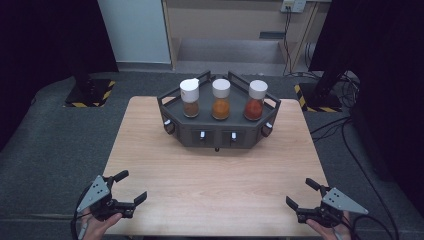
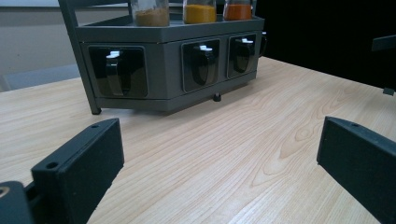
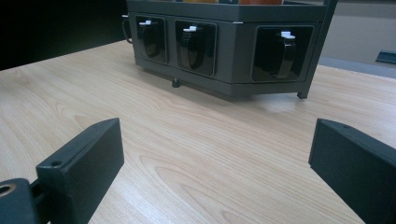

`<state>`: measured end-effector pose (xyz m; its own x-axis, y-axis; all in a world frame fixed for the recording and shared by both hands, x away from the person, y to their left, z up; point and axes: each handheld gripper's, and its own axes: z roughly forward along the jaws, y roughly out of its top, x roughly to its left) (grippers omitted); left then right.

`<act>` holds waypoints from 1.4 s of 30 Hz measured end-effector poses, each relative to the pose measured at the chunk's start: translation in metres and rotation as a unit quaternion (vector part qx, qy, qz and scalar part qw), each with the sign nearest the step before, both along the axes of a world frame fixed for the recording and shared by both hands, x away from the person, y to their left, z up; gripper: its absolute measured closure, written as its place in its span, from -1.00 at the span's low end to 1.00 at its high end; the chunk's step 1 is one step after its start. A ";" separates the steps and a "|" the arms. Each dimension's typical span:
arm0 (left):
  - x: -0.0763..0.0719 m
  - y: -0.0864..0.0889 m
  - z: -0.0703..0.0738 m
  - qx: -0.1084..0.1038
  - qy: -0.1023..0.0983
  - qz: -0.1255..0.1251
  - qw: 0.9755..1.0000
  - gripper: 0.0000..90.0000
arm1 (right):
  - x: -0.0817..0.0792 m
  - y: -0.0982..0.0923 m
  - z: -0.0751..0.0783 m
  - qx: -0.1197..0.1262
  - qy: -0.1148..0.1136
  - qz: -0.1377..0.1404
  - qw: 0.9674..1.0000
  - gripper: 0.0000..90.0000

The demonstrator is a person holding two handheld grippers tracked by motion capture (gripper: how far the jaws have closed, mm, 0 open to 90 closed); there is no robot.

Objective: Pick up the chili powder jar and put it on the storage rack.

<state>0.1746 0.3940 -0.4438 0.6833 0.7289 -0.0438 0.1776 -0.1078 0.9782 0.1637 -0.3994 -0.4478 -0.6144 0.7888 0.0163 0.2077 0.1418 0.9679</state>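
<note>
Tongs gape empty: your left tongs [image 1: 131, 186] at 7 o'clock, right tongs [image 1: 298, 192] at 5, rack [image 1: 217, 131] at 12.

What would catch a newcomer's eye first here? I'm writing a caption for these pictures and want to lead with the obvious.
Three white-capped spice jars, brown, orange and red, stand in a row on a dark grey rack at the far middle of the wooden table. At the near edge, the left gripper and the right gripper sit at opposite corners, jaws open and empty, both facing the rack.
</note>
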 end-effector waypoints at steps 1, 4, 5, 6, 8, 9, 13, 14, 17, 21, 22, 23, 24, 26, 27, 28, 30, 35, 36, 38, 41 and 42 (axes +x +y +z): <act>0.000 0.000 0.000 -0.001 0.000 0.000 1.000 -1.00 | 0.000 0.000 0.000 0.001 0.000 0.000 1.000 -0.92; 0.000 0.000 0.000 -0.001 0.000 0.001 1.000 -1.00 | 0.001 0.001 0.000 -0.001 0.001 -0.001 1.000 -0.92; 0.000 0.000 0.000 -0.001 -0.001 0.001 1.000 -1.00 | 0.001 0.001 0.000 -0.002 0.001 0.000 1.000 -0.92; 0.000 0.000 0.000 0.000 -0.001 0.000 1.000 -1.00 | 0.001 0.001 0.000 -0.001 0.001 0.001 1.000 -0.92; 0.000 0.000 0.001 0.002 -0.001 -0.001 1.000 -1.00 | 0.001 0.001 0.000 -0.002 0.000 0.001 1.000 -0.92; 0.000 0.000 0.001 0.002 -0.001 -0.001 1.000 -1.00 | 0.001 0.001 0.000 -0.002 0.000 0.002 1.000 -0.92; 0.000 0.000 0.000 0.001 -0.001 0.000 1.000 -1.00 | 0.000 0.001 0.000 -0.001 -0.001 0.001 1.000 -0.92; 0.000 0.000 0.000 0.001 0.000 0.000 1.000 -1.00 | 0.000 0.001 0.000 -0.001 -0.001 0.001 1.000 -0.92; 0.000 0.000 0.000 0.002 -0.001 -0.001 1.000 -1.00 | 0.001 0.001 0.000 -0.001 -0.001 0.001 1.000 -0.92; 0.000 0.000 0.000 0.001 0.000 -0.001 1.000 -1.00 | 0.001 0.001 0.000 0.000 -0.001 0.001 1.000 -0.92; 0.000 0.000 0.000 0.001 -0.001 -0.001 1.000 -1.00 | 0.001 0.001 0.000 0.000 -0.001 0.001 1.000 -0.92; 0.000 0.000 0.000 0.001 -0.001 -0.001 1.000 -1.00 | 0.001 0.001 0.000 0.001 0.000 0.001 1.000 -0.92; 0.000 0.000 0.000 0.001 -0.001 -0.001 1.000 -1.00 | 0.000 0.000 0.000 0.002 0.000 0.000 1.000 -0.92; 0.000 0.000 0.000 0.001 -0.001 -0.002 1.000 -1.00 | 0.001 0.000 -0.001 0.004 0.001 0.000 1.000 -0.92; 0.000 0.000 0.000 0.001 -0.001 -0.002 1.000 -1.00 | 0.001 0.000 -0.001 0.004 0.001 0.000 1.000 -0.92; 0.000 0.000 0.000 0.001 0.000 -0.002 1.000 -1.00 | 0.001 0.000 -0.001 0.004 0.001 0.000 1.000 -0.92; 0.000 0.000 0.000 0.000 -0.001 -0.002 1.000 -1.00 | 0.001 0.000 -0.001 0.004 0.001 0.001 1.000 -0.92; 0.000 0.000 0.000 0.001 -0.001 -0.004 1.000 -1.00 | 0.001 -0.001 -0.001 0.005 0.002 0.000 1.000 -0.92; 0.000 0.000 0.000 0.001 -0.002 -0.004 1.000 -1.00 | 0.001 -0.001 -0.001 0.005 0.002 0.000 1.000 -0.92; 0.000 0.000 0.000 0.002 -0.002 -0.004 1.000 -1.00 | 0.001 -0.001 -0.001 0.006 0.001 -0.001 1.000 -0.92; 0.000 0.000 0.000 0.001 -0.002 -0.003 1.000 -1.00 | 0.001 -0.001 -0.001 0.006 0.001 0.000 1.000 -0.92; 0.000 0.000 0.000 0.002 -0.002 -0.003 1.000 -1.00 | 0.001 -0.001 -0.001 0.005 0.000 0.000 1.000 -0.92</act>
<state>0.1744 0.3945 -0.4433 0.6879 0.7247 -0.0384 0.1725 -0.1119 0.9786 0.1647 -0.4004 -0.4486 -0.6152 0.7880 0.0252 0.2084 0.1316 0.9692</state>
